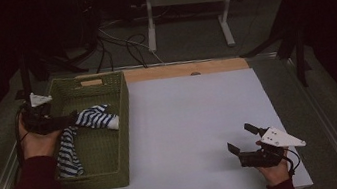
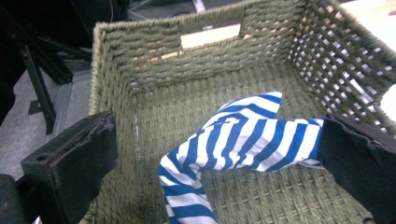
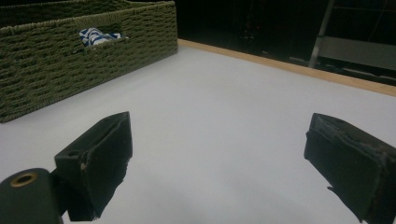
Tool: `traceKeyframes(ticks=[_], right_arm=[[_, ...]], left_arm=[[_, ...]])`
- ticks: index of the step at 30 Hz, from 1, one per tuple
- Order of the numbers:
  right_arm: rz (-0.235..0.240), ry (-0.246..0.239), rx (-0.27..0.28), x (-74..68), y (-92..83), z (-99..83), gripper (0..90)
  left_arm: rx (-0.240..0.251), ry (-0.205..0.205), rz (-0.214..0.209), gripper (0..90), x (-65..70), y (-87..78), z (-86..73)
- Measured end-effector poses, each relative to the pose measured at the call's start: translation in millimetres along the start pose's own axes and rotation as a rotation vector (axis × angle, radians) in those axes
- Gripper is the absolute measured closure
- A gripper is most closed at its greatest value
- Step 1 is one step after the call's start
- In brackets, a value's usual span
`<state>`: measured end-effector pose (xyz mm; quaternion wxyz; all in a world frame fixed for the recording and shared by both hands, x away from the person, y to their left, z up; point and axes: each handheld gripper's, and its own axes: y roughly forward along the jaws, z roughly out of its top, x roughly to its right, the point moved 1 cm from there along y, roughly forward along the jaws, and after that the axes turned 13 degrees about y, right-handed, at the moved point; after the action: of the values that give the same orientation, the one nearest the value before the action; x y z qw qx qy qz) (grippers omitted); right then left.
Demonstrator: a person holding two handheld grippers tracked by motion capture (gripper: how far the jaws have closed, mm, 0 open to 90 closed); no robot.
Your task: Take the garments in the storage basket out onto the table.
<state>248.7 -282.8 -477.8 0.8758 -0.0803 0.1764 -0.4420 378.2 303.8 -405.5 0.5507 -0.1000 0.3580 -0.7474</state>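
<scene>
A blue-and-white striped cloth [image 1: 93,117] lies inside a green woven basket [image 1: 126,126] at the table's left, one end trailing toward the near corner. My left gripper [image 1: 65,121] reaches over the basket's left rim, open. In the left gripper view the striped cloth [image 2: 243,135] lies on the basket floor [image 2: 154,60] between the spread jaws of my left gripper [image 2: 219,154], its right end against the right jaw. My right gripper [image 1: 239,137] stands open low over the white table top at the near right. In the right gripper view, my right gripper [image 3: 224,154] holds nothing.
The white table top [image 1: 195,120] spreads to the right of the basket, with a wooden strip [image 1: 183,69] along its far edge. Beyond it a grey metal stand [image 1: 183,1] and cables [image 1: 129,45] are on the floor. The basket [image 3: 70,60] with the cloth [image 3: 95,36] shows far left.
</scene>
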Motion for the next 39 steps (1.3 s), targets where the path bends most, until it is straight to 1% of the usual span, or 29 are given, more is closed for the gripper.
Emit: traceKeyframes(ticks=[4, 8, 18, 19, 22, 30, 39], right_arm=[[0.000, -0.002, 0.000, 0.3, -0.3, 0.1, 7.6], [0.001, -0.002, 0.000, 0.4, -0.3, 0.0, 7.6], [0.000, -0.002, -0.002, 0.4, -0.1, -0.1, 7.6], [-0.001, -0.001, -0.003, 0.1, 0.1, -0.2, 7.6], [0.000, -0.002, -0.002, 0.2, 0.1, -0.2, 7.6], [0.001, -0.002, -0.003, 0.5, 0.0, -0.2, 7.6], [0.001, -0.002, -0.002, 0.6, -0.3, -0.2, 7.6]], left_arm=[[-0.028, 0.003, -0.001, 0.0, 1.1, 6.9, -1.3], [-0.045, 0.006, 0.000, 0.0, 1.6, 11.0, -2.2], [-0.071, 0.000, 0.006, 0.0, 0.1, 15.3, -3.7], [-0.081, -0.002, 0.012, 0.0, -0.5, 16.9, -4.2], [-0.091, -0.003, 0.018, 0.0, -0.8, 18.7, -4.8], [-0.105, -0.003, 0.028, 0.0, -1.5, 22.5, -6.5], [-0.135, -0.017, 0.032, 0.0, -2.9, 28.2, -10.9]])
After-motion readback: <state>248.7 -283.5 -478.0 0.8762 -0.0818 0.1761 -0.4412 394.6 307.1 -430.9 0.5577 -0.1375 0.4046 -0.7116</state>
